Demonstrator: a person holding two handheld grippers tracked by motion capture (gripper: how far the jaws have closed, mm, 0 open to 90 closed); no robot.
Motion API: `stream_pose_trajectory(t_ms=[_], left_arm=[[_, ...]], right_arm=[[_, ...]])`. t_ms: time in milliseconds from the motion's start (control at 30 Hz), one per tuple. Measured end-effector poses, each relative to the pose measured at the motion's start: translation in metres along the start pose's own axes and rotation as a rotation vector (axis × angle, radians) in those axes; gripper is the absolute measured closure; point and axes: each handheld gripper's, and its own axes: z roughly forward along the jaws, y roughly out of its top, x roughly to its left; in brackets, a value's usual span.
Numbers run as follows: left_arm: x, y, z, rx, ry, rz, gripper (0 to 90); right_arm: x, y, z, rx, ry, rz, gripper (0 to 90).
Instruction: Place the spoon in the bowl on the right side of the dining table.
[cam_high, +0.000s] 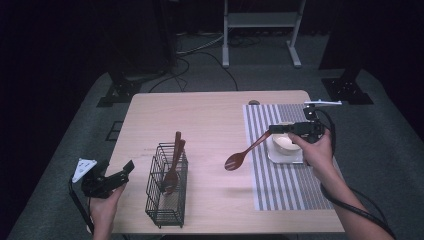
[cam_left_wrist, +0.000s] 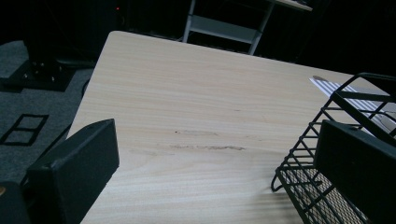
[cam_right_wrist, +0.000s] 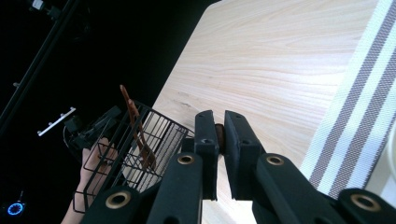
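My right gripper (cam_high: 274, 129) is shut on the handle end of a brown wooden spoon (cam_high: 245, 152), which slants down to the left with its bowl over the bare table. In the right gripper view the jaws (cam_right_wrist: 220, 133) pinch the brown handle (cam_right_wrist: 218, 138). A black wire basket (cam_high: 167, 192) at front left holds several wooden utensils (cam_high: 174, 162), upright. My left gripper (cam_high: 122, 177) stands open just left of the basket, off the table's corner. In its own view the jaws (cam_left_wrist: 215, 154) are wide apart, with the basket (cam_left_wrist: 327, 140) by the right one.
A striped placemat (cam_high: 285, 190) covers the table's right side, and a white bowl (cam_high: 285, 145) sits on it under my right hand. A small brown object (cam_high: 254, 102) lies at the far edge. A metal stand (cam_high: 260, 20) is on the floor beyond.
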Motion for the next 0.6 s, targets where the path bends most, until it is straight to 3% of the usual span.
stream_pose_trajectory(t_ms=[600], left_arm=[[0.000, 0.000, 0.000, 0.001, 0.001, 0.000, 0.0]], right_arm=[[-0.015, 0.000, -0.015, -0.035, -0.032, 0.027, 83.6]])
